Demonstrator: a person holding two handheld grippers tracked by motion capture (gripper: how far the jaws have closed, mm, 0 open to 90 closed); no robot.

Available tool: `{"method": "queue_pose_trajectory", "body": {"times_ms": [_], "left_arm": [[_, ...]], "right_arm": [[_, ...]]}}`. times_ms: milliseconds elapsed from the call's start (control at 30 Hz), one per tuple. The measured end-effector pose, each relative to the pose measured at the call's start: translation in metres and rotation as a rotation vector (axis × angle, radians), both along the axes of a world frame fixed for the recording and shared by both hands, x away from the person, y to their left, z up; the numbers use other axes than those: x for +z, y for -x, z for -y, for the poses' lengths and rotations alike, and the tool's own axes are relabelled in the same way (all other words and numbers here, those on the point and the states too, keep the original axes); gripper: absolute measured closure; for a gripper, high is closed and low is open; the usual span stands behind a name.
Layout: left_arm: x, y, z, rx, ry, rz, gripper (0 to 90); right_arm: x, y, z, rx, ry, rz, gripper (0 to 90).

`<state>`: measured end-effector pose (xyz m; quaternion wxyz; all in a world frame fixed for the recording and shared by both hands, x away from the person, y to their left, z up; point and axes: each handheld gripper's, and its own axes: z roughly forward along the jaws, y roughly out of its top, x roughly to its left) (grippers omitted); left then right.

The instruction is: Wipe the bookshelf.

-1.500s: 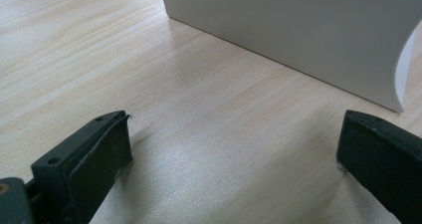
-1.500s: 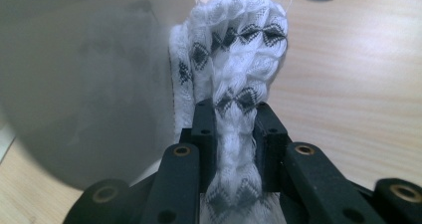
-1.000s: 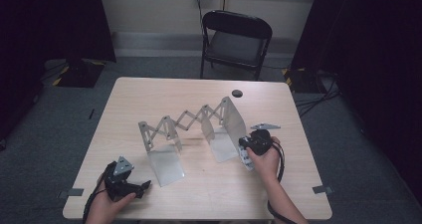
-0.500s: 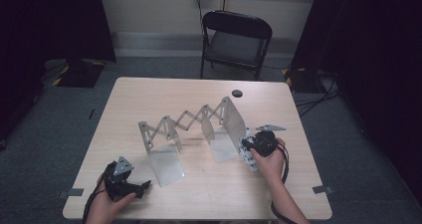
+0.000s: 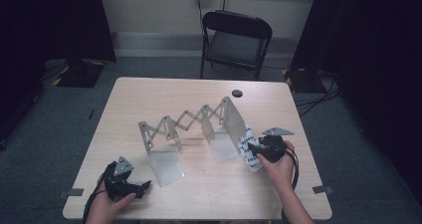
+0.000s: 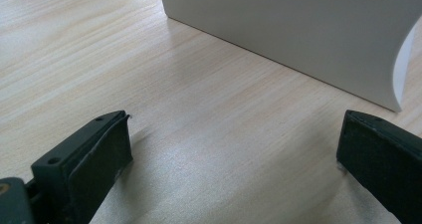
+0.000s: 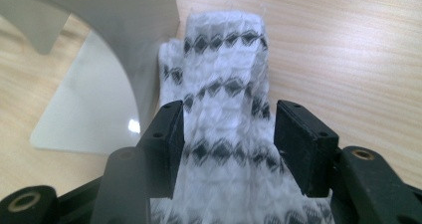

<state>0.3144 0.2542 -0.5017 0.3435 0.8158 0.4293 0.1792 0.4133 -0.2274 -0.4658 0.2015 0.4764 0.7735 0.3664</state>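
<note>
Centrally, the right claw (image 7: 226, 134), jaws just opening and no longer pinching, straddles the white black-patterned fabric strip (image 7: 224, 84), whose long axis runs straight ahead along the pale wooden counter (image 5: 199, 89) beside the grey metal accordion rack (image 5: 191, 122); left claw (image 6: 234, 149) spread, idle.

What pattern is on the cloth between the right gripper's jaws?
The cloth is white with rows of black diamond shapes; the right gripper view shows it best.

We count one expanding metal rack (image 5: 191, 129), one patterned cloth (image 5: 249, 149), two grippers, one chair (image 5: 234, 42).
</note>
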Motion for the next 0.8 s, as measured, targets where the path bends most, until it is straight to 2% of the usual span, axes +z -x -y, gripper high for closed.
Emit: {"method": "queue_pose_trajectory", "body": {"times_ms": [167,200,233,333,400,433,567,600,633,800], "left_arm": [[0.0,0.0,0.0,-0.001,0.001,0.0,0.2],[0.0,0.0,0.0,-0.001,0.001,0.0,0.2],[0.0,0.0,0.0,-0.001,0.001,0.0,0.2],[0.0,0.0,0.0,-0.002,0.001,-0.001,0.1],[0.0,0.0,0.0,-0.004,0.001,-0.001,0.0],[0.0,0.0,0.0,-0.004,0.001,-0.001,0.0],[0.0,0.0,0.0,-0.004,0.002,-0.002,0.0],[0.0,0.0,0.0,-0.004,0.002,-0.002,0.0],[0.0,0.0,0.0,-0.005,0.002,-0.002,0.0],[0.0,0.0,0.0,-0.006,0.002,-0.003,0.0]], "right_arm": [[-0.007,0.005,-0.007,0.013,0.06,-0.005,49.2],[-0.007,0.005,-0.007,0.013,0.06,-0.005,49.2],[-0.011,0.005,-0.011,0.011,0.13,-0.01,52.2],[-0.015,0.003,-0.014,0.014,0.132,-0.017,53.8],[-0.019,0.002,-0.015,0.004,0.126,-0.005,56.9],[-0.022,0.002,-0.014,-0.01,0.094,0.0,61.7],[-0.026,0.002,-0.011,-0.03,0.045,0.012,72.2],[-0.026,0.002,-0.011,-0.03,0.045,0.012,72.2],[-0.026,0.002,-0.011,-0.034,0.042,0.008,76.5],[-0.022,0.001,-0.012,-0.055,0.048,-0.006,79.1]]}}
